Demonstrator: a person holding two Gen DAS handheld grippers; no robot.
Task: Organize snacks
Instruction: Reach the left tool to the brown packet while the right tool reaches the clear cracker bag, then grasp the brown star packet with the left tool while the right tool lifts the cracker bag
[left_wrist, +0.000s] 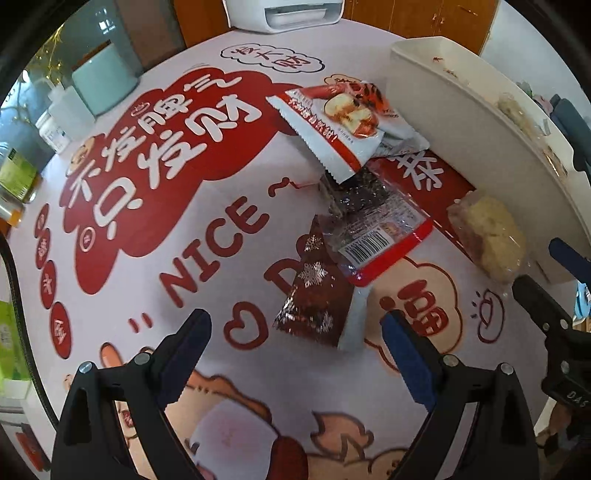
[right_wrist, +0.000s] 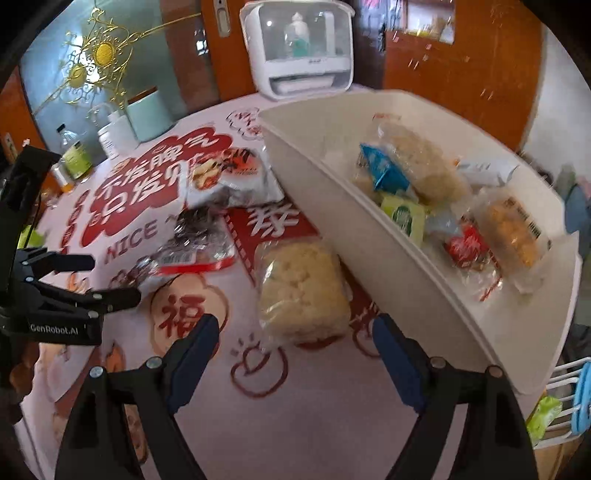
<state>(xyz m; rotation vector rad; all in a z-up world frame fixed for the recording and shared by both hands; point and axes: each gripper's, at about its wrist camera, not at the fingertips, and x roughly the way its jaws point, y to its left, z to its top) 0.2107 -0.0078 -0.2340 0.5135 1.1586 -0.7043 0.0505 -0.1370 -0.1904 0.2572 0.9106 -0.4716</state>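
Note:
A white bin (right_wrist: 388, 258) on the table's right holds several wrapped snacks (right_wrist: 417, 166); it also shows in the left wrist view (left_wrist: 480, 147). Loose on the red-and-white cloth lie a pale rice-cake pack (right_wrist: 301, 291) (left_wrist: 487, 236), a dark red snowflake packet (left_wrist: 314, 299), a clear pack with a barcode (left_wrist: 373, 229) (right_wrist: 195, 243) and a white-and-red bread packet (left_wrist: 340, 122) (right_wrist: 229, 173). My left gripper (left_wrist: 295, 354) is open, just short of the snowflake packet. My right gripper (right_wrist: 295, 354) is open, just short of the rice-cake pack.
A white appliance (right_wrist: 299, 51) stands at the table's far edge. A mint canister (right_wrist: 147, 114), a white jar (right_wrist: 114, 136) and bottles (right_wrist: 74, 151) stand at the far left. A wire rack (right_wrist: 565, 387) sits beyond the bin at right.

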